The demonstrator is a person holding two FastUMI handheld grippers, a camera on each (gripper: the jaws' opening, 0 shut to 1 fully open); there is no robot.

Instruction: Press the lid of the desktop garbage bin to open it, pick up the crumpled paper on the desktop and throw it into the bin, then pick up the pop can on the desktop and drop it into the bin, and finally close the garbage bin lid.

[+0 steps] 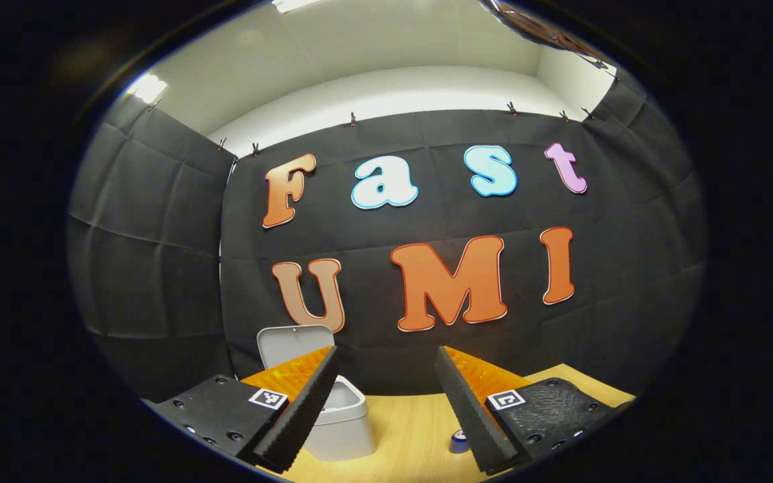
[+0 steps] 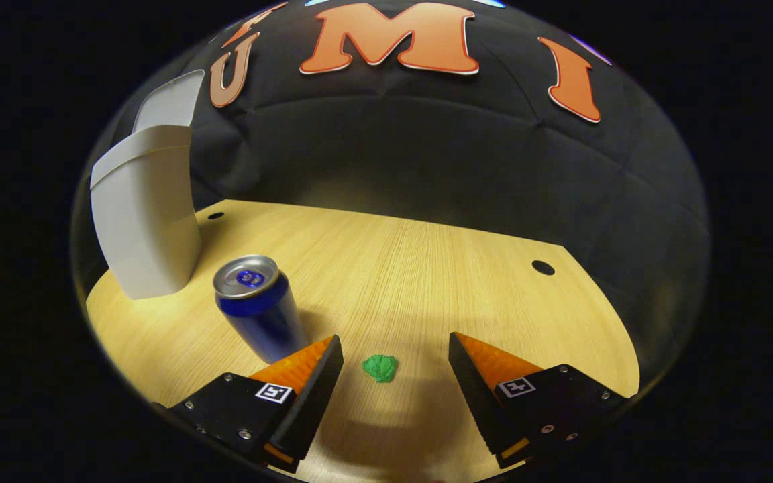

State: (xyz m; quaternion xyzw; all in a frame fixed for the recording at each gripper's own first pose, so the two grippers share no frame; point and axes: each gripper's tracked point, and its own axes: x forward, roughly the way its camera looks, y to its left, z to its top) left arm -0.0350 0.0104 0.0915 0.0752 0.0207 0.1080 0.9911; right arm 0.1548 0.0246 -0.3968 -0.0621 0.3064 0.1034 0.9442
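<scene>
The white desktop bin [image 2: 148, 215] stands at the table's far left with its lid [image 2: 170, 100] swung up. In the left gripper view the bin [image 1: 343, 422] sits behind my left finger, lid [image 1: 292, 343] upright. A blue pop can [image 2: 259, 305] stands upright just right of the bin. A small green crumpled paper [image 2: 380, 367] lies on the wood between the fingertips of my right gripper [image 2: 396, 359], which is open and a little above it. My left gripper [image 1: 386, 376] is open, empty, held above the table; the can's top [image 1: 458, 441] peeks beside its right finger.
The light wooden table [image 2: 427, 268] has two small round holes, one near the bin [image 2: 215, 216] and one at the far right [image 2: 543, 267]. The black cloth wall closes off the table's back and left edges.
</scene>
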